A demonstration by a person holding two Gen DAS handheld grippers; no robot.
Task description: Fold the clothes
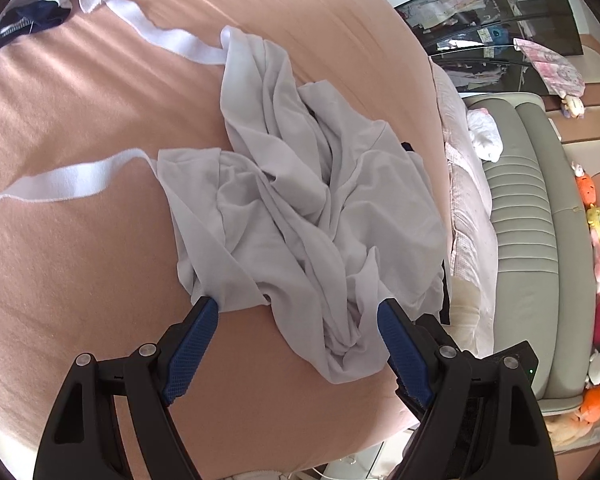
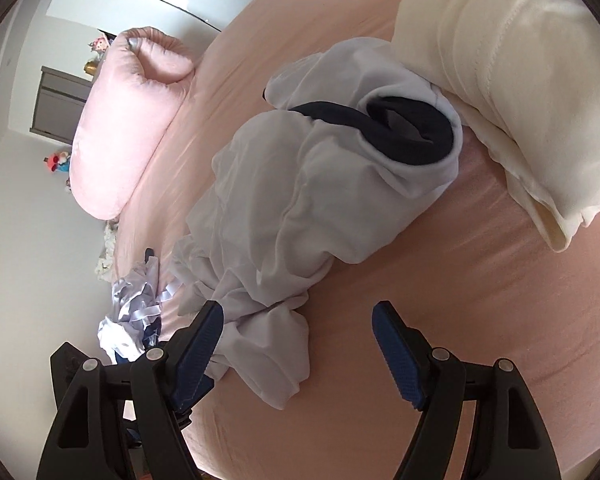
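A crumpled white garment (image 1: 300, 208) is lying in a heap on the pink bed sheet (image 1: 80, 260), near the edge of the bed that faces the grey padded headboard (image 1: 516, 216). Two white straps (image 1: 60, 184) are trailing from it across the sheet. The left gripper (image 1: 298, 314) is being held wide above the near end of the garment, with a bunched fold lying between its blue pads (image 1: 192, 352); the fabric is touching the tips of the fingers, but it is not being pinched. A second pile of white and dark blue clothing (image 1: 40, 12) is seen at the far corner of the sheet.

In the right wrist view, the same white garment (image 2: 300, 200) is shown from its other side, with a dark navy collar band (image 2: 416, 128) curled open at its far end. A cream folded blanket (image 2: 520, 80) is lying just beyond it, and a pink pillow (image 2: 120, 120) is resting at the bed's far left. The right gripper (image 2: 298, 316) is being held wide open, with the garment's near end lying against its left pad and bare sheet showing before the right one.
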